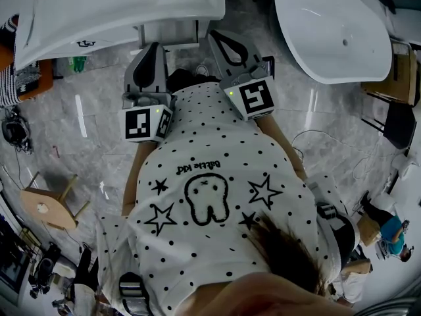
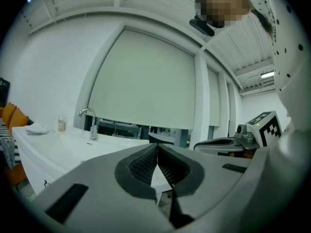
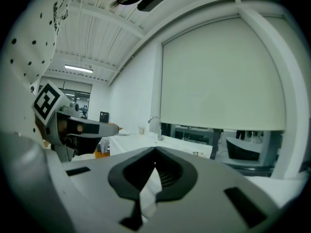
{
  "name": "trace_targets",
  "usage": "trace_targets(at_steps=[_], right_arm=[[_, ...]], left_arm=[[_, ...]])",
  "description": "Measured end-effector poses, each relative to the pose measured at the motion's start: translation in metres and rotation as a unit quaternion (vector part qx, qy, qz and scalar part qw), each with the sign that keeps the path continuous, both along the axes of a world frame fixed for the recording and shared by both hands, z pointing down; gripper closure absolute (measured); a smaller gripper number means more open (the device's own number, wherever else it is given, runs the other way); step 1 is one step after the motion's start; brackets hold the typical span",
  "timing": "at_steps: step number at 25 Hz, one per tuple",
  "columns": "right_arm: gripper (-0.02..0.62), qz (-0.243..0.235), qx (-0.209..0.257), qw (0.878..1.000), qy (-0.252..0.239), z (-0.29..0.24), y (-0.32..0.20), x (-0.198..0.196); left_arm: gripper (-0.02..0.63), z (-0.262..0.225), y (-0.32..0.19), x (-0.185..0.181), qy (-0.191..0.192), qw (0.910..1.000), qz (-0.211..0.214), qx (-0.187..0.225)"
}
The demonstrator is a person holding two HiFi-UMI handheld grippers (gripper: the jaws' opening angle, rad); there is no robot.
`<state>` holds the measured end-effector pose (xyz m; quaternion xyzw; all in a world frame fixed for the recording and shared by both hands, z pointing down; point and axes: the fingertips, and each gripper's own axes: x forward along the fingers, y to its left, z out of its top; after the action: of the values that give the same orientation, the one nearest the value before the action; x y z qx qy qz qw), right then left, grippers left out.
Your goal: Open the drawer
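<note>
No drawer can be made out in any view. In the head view I look down on a person in a white dotted shirt who holds both grippers out in front. The left gripper (image 1: 155, 47) points at the edge of a white washbasin counter (image 1: 118, 12). The right gripper (image 1: 218, 37) is beside it, near the same counter. In the left gripper view the left gripper (image 2: 157, 145) has its ribbed pads pressed together, with nothing between them. The right gripper (image 3: 155, 150) is likewise shut and holds nothing. Both point nearly level across the room.
A large white tub (image 1: 335, 31) stands at the upper right. A tap (image 2: 90, 123) rises from the long white counter. A wooden stool (image 1: 49, 206) lies on the grey marble floor at the left. Chairs (image 1: 398, 78) and another person (image 1: 388, 229) are at the right edge.
</note>
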<state>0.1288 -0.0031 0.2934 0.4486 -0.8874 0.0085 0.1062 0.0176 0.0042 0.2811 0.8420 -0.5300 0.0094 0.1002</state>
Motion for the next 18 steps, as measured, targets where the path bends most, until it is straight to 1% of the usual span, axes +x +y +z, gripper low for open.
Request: trace_targets(at_steps=[6,12,18], right_arm=[[0.581,0.0,0.001,1.0,0.001,0.0021,0.0002,0.003],[0.581,0.004,-0.006,1.0,0.003,0.0055,0.0006,0.007],[0.581,0.0,-0.004,1.0,0.0,0.006,-0.0029,0.0053]], left_arm=[[0.6,0.0006,-0.0001,0.0037,-0.005,0.9999,0.006,0.007],[0.6,0.0034,-0.0008,0.0078,-0.004,0.9999,0.01,0.0],[0.6,0.0008,-0.005,0.0044,0.004,1.0,-0.003,0.0]])
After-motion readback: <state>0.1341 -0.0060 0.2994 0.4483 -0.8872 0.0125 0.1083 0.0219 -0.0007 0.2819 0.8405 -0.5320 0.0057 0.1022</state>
